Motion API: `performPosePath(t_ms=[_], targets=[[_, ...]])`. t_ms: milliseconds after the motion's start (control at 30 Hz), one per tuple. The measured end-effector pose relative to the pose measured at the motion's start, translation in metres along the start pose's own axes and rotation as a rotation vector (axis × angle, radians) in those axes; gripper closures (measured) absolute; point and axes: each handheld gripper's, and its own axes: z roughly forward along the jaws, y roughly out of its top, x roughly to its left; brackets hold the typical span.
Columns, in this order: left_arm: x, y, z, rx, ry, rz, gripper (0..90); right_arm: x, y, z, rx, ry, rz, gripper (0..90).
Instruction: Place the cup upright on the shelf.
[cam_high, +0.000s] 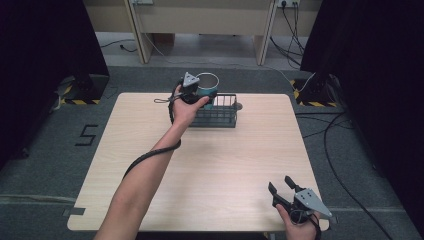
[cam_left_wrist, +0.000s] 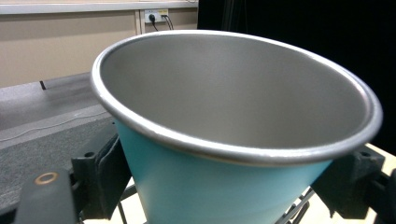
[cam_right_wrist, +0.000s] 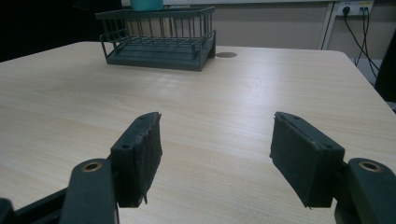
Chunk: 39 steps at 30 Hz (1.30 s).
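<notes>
- The left gripper (cam_high: 196, 96) is holding a teal cup (cam_high: 207, 90) over the near-left part of a dark wire basket (cam_high: 216, 111) that is sitting toward the far edge of the desk (cam_high: 210, 170); its fingers (cam_left_wrist: 105, 168) are pressing against the cup's opposite sides, below the rim.
- In my judgement the step in hand is moving the cup at the basket, either lowering it in or lifting it clear; which one I cannot tell.
- To do it well, the person should be keeping the cup level, since it is tilting in the left gripper view, and guiding its base straight between the basket's upright wires so that nothing is catching.
- The cup is tapering downward, with a smooth teal outside, a brushed metal inside and a rolled silvery rim, so it could be slipping if the squeeze loosens.
- The right gripper (cam_high: 282, 190) is resting at the desk's near right corner, well apart, with its padded black fingers (cam_right_wrist: 140, 156) spread wide and holding nothing.
- The desk is showing pale wood grain.
</notes>
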Motion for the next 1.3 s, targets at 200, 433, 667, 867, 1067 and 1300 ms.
performPosePath(t_ms=[200, 433, 667, 867, 1067, 1300], targets=[[0.0, 0.0, 0.004, 0.006, 0.005, -0.003, 15.6, 0.0, 0.0, 0.0, 0.0, 0.002, -0.001, 34.1], [0.0, -0.003, 0.009, 0.013, 0.01, -0.008, 15.6, 0.0, 0.0, 0.0, 0.0, 0.003, 0.0, 34.1], [0.0, -0.008, 0.012, 0.023, 0.015, -0.014, 15.6, 0.0, 0.0, 0.0, 0.001, 0.004, 0.0, 34.1], [0.001, -0.014, 0.013, 0.036, 0.017, -0.02, 15.5, 0.0, 0.0, 0.0, 0.002, 0.005, 0.0, 34.2], [0.001, -0.019, 0.015, 0.052, 0.019, -0.022, 15.5, 0.0, 0.0, 0.0, 0.001, 0.005, -0.001, 34.2], [-0.001, -0.023, 0.019, 0.06, 0.016, -0.026, 15.5, 0.0, 0.0, 0.0, 0.001, 0.006, -0.001, 34.1]])
